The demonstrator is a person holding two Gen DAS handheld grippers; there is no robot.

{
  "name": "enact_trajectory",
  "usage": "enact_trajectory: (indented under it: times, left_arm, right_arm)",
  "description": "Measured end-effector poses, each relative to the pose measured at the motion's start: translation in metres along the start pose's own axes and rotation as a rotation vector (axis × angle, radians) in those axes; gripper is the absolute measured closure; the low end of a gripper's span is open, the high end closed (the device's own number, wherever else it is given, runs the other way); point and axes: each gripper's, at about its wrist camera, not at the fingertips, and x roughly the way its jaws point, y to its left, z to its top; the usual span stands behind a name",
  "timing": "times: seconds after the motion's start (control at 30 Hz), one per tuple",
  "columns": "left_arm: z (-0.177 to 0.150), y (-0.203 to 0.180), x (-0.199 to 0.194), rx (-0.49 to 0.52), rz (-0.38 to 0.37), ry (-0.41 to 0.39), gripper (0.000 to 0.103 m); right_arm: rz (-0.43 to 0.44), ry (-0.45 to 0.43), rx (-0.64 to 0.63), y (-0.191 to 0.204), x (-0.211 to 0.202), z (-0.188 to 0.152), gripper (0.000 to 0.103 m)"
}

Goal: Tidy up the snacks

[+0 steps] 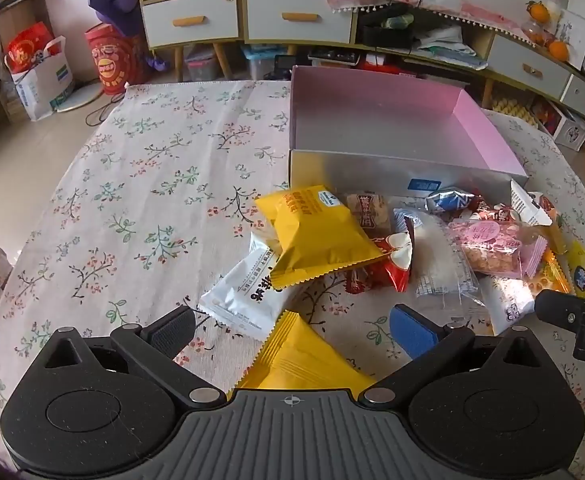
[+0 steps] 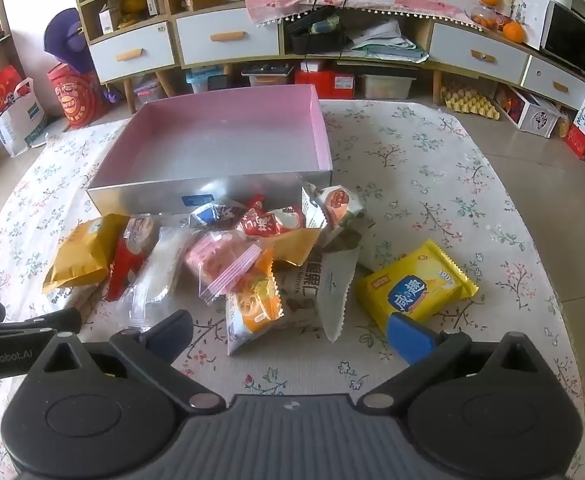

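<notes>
While nothing has yet been placed in the pink-lined box (image 2: 220,136), a heap of snack packets (image 2: 228,256) is seen lying on the tabletop (image 2: 432,168) just in front of the box's silver near wall, at the centre of the right wrist view. The box is shown empty in both views.

The right gripper (image 2: 288,334) is held wide, with nothing between its fingers. A yellow cracker packet (image 2: 412,284) lies apart from the heap at right of centre, just ahead of the blue finger pad; its long axis runs diagonally, from lower left to upper right of the frame. The right gripper is judged the nearer to it.

The left gripper (image 1: 292,330) is likewise spread wide and empty. A yellow pouch (image 1: 300,360) is seen at bottom centre of the left wrist view, lying between its fingers, untouched as far as can be told, with a white packet (image 1: 248,296) just beyond and another yellow pouch (image 1: 316,232) overlapping that one. A pick from either side appears equally open.
</notes>
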Motion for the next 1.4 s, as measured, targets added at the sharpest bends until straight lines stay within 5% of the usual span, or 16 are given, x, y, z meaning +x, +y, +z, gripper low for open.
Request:
enact_trajectory:
  times: [1.4]
  left_arm:
    - [-0.0026, 0.0025, 0.0036, -0.01, -0.003, 0.004, 0.0]
  right_arm:
    - [-0.001, -0.004, -0.009, 0.002, 0.0007, 0.0006, 0.014]
